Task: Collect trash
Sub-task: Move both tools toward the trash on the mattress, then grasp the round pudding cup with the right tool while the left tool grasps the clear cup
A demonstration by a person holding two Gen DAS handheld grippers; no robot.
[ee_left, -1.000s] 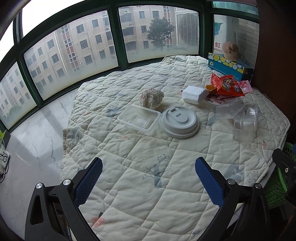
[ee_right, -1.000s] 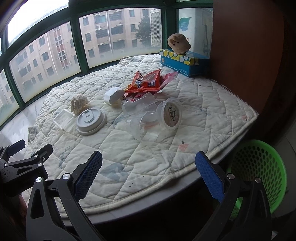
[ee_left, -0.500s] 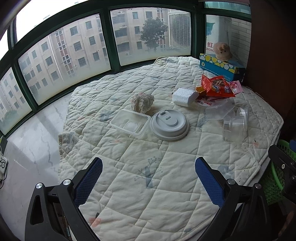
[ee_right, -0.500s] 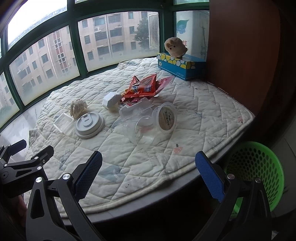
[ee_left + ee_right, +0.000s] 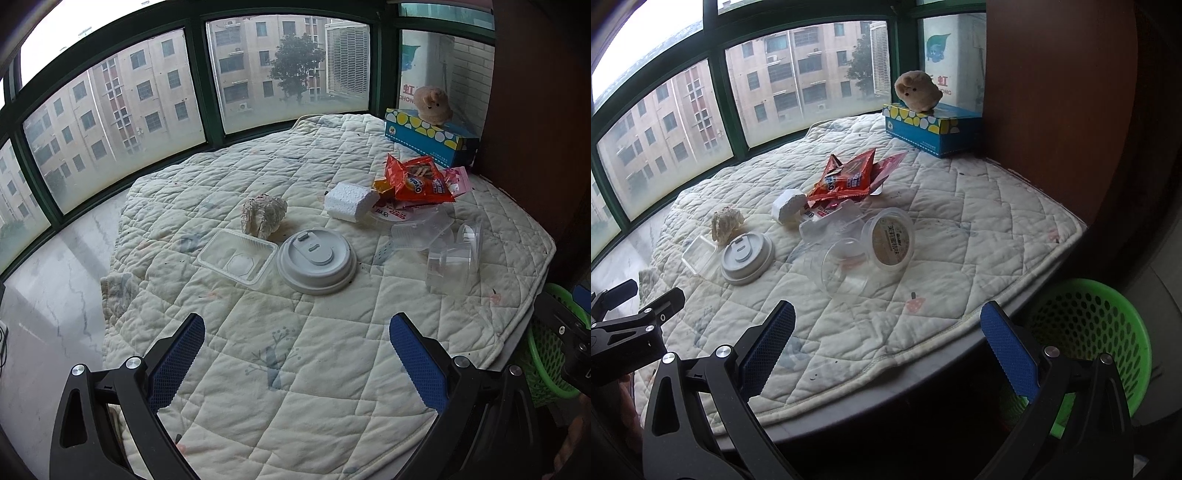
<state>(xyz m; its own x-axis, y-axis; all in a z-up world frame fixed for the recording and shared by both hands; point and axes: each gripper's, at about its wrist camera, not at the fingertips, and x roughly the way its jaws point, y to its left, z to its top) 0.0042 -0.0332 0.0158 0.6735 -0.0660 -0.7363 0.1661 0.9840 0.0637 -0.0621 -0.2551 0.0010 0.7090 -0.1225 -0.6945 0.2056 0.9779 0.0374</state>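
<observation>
Through the left wrist camera, my left gripper point(image 5: 295, 354) hangs spread wide and empty above the near part of the quilted pad point(image 5: 332, 369), well short of any trash. Ahead lie a crumpled paper wad point(image 5: 263, 214), a clear plastic tray point(image 5: 238, 258) just beside a white cup lid point(image 5: 316, 260), a white foam block point(image 5: 351, 201), an orange snack wrapper point(image 5: 419, 181) and a tipped clear cup point(image 5: 452, 258). My worry here is the tray and lid: they sit so close that closing on one could drag or flip the other, and the soft quilt may bunch between the fingers. The gripper points forward and slightly down, level, with the lid roughly on its centreline. Through the right wrist camera, my right gripper point(image 5: 886, 350) is likewise fully parted and carrying nothing, poised over the pad's front edge. The green mesh basket point(image 5: 1089, 332) stands on the floor below and to the right, so that is where I judge the trash belongs. The clear cup point(image 5: 842, 267) and a lidded tub point(image 5: 890, 242) lie on their sides touching; either could roll off toward the edge if nudged, and thin plastic may crush or slip. A blue tissue box point(image 5: 931, 131) with a plush toy point(image 5: 918, 92) on top sits at the back; I would leave those.
</observation>
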